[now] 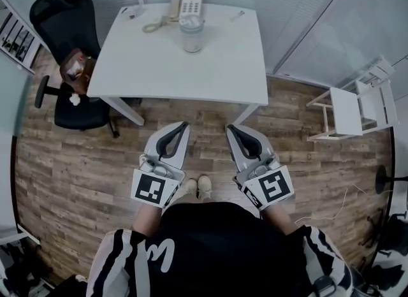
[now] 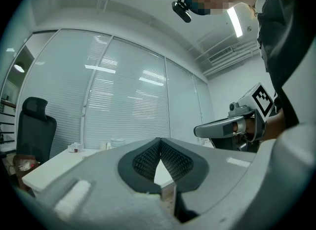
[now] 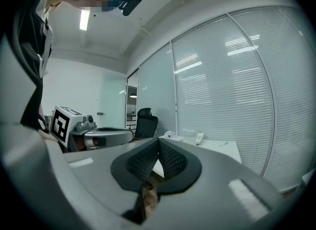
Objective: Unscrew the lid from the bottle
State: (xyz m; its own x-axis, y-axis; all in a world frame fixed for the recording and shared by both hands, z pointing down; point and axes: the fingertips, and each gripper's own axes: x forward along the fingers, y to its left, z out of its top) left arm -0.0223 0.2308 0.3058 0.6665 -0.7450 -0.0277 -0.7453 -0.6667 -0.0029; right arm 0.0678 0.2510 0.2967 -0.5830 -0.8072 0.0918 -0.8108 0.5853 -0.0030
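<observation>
Head view, wooden floor [image 1: 64,162]: spreading beneath the tabletop and both arms.
Tabletop [image 1: 210,72]: standing white ahead, carrying bottle and phone [image 1: 190,2].
Office chair [image 1: 64,15]: sitting at the tabletop's left side.
Left hand-held gripper [image 1: 183,125]: hovering over the floor short of the tabletop, clenched, gripping nothing.
Right hand-held gripper [image 1: 231,128]: hovering alongside, likewise clenched and empty.
Bottle [image 1: 192,37]: standing upright near the tabletop's far edge, just before the phone, well apart from both grippers.
Lid [image 1: 190,21]: sitting on the bottle.

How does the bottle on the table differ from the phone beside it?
The bottle stands upright; the phone lies flat. The bottle looks clear with a lid; the phone is white with a coiled cord. The bottle sits nearer the person. Both rest on the white table.
</observation>
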